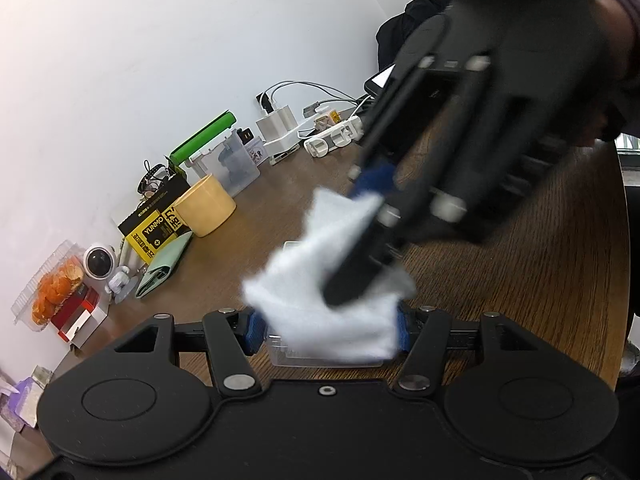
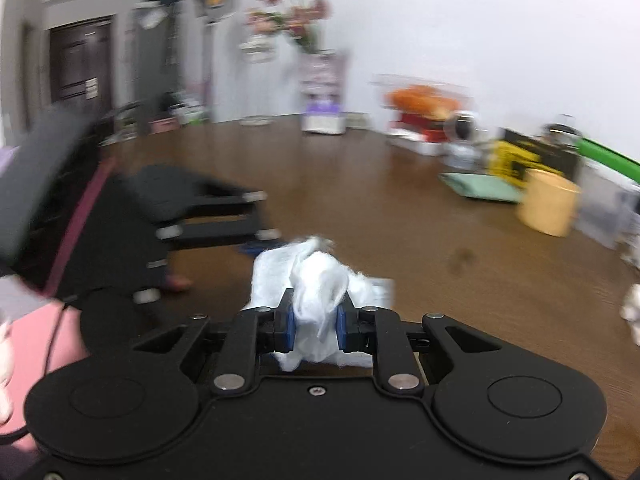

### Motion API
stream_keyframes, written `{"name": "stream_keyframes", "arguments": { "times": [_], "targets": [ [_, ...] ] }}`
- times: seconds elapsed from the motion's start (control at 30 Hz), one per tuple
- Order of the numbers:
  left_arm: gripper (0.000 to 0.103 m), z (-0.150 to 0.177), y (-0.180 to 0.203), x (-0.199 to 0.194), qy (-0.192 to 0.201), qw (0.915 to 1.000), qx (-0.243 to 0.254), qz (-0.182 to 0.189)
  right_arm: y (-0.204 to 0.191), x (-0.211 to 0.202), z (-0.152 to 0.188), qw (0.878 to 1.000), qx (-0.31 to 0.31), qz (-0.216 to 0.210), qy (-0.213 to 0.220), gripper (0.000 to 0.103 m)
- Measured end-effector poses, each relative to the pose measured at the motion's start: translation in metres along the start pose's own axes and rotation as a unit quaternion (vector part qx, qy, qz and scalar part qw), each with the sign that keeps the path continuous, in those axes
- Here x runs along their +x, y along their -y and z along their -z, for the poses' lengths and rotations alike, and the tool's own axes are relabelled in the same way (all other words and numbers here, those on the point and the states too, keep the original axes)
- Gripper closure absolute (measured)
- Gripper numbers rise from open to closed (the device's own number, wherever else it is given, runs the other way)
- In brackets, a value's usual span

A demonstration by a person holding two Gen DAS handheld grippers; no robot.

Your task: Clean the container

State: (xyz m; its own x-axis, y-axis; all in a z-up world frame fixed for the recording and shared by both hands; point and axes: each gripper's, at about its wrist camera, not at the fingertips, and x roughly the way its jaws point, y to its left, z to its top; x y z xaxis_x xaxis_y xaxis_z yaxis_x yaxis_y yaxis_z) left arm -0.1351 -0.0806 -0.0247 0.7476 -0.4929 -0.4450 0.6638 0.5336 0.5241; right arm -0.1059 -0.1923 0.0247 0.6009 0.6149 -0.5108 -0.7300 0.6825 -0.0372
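Note:
A small clear plastic container (image 1: 320,358) sits between the blue pads of my left gripper (image 1: 326,330), which is shut on it just above the wooden table. My right gripper (image 2: 316,326) is shut on a crumpled white cloth (image 2: 316,280). In the left wrist view the right gripper (image 1: 368,248) comes down from the upper right and presses the white cloth (image 1: 324,296) into the container, hiding most of it. In the right wrist view the left gripper (image 2: 216,216) shows blurred at the left; the container is mostly hidden under the cloth.
Along the wall stand a beige cup (image 1: 206,210), a yellow-black box (image 1: 158,228), a green pouch (image 1: 162,270), a small white camera (image 1: 98,262), a clear box of oranges (image 1: 52,292), a clear bin with a green handle (image 1: 224,156) and power strips (image 1: 320,136). The brown wooden table (image 1: 500,272) spreads around.

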Motion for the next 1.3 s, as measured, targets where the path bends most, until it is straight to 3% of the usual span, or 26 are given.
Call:
{"name": "stream_keyframes", "arguments": {
  "times": [0.3, 0.53, 0.63, 0.9, 1.13, 1.3],
  "targets": [
    [0.046, 0.002, 0.003, -0.001, 0.0, 1.0, 0.0, 0.0, 0.027, -0.006, 0.007, 0.997, 0.033, 0.07, -0.007, 0.083],
    [0.046, 0.002, 0.0, 0.0, 0.0, 1.0, -0.002, 0.001, 0.001, 0.002, -0.002, 1.0, 0.004, 0.005, 0.004, 0.083],
    [0.046, 0.001, -0.002, 0.001, 0.0, 1.0, -0.001, 0.0, -0.003, -0.003, 0.002, 1.0, 0.001, 0.003, 0.002, 0.083],
    [0.046, 0.001, -0.003, 0.002, -0.001, 1.0, -0.002, 0.001, 0.03, -0.001, 0.006, 0.995, 0.041, 0.092, 0.002, 0.081],
    [0.046, 0.001, -0.004, 0.003, -0.001, 1.0, -0.003, 0.002, 0.0, 0.002, 0.001, 1.0, 0.004, 0.014, 0.012, 0.083],
    [0.046, 0.001, -0.003, 0.003, -0.001, 1.0, -0.002, 0.001, 0.003, -0.004, 0.003, 0.999, 0.011, 0.034, 0.01, 0.083]
  ]
}}
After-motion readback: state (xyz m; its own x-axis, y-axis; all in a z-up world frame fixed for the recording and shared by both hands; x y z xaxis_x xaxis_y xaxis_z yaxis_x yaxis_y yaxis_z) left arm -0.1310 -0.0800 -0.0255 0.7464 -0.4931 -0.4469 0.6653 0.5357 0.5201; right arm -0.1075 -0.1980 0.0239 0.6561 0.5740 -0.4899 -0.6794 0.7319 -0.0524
